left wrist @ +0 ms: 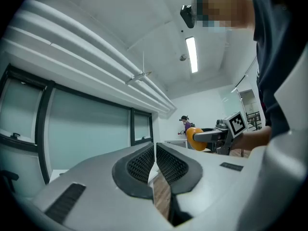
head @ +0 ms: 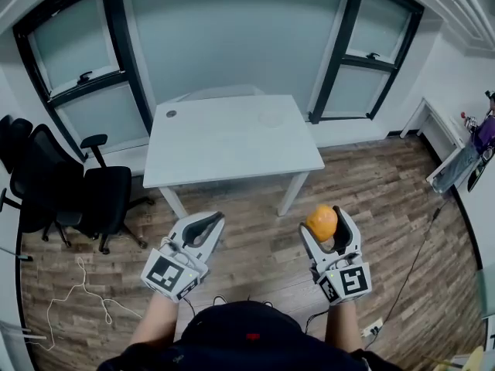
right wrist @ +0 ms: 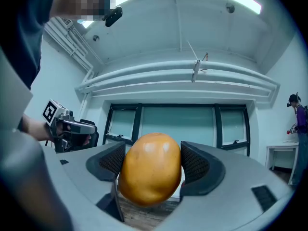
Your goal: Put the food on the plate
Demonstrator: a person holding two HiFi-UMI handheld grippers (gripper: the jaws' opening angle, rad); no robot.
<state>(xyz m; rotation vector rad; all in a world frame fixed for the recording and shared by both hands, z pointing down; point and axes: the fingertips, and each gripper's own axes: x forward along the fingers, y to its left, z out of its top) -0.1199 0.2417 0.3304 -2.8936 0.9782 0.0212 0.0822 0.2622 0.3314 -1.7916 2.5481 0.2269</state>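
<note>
An orange, egg-shaped food item [head: 322, 222] sits between the jaws of my right gripper [head: 326, 224], which is shut on it; in the right gripper view the same orange food [right wrist: 150, 174] fills the space between the two dark pads. My left gripper [head: 203, 226] hangs to the left at the same height, its jaws shut with nothing between them [left wrist: 155, 165]. Both grippers are held over the wooden floor, in front of a white table [head: 232, 137]. A faint round plate [head: 272, 119] lies at the table's far right. From the left gripper view the orange food [left wrist: 194, 138] shows far off.
A black office chair [head: 85, 192] stands to the left of the table. A white cable [head: 81, 288] lies on the floor at the left, and a power strip with a black cord [head: 373, 326] at the right. A white side table [head: 441, 130] stands by the right wall.
</note>
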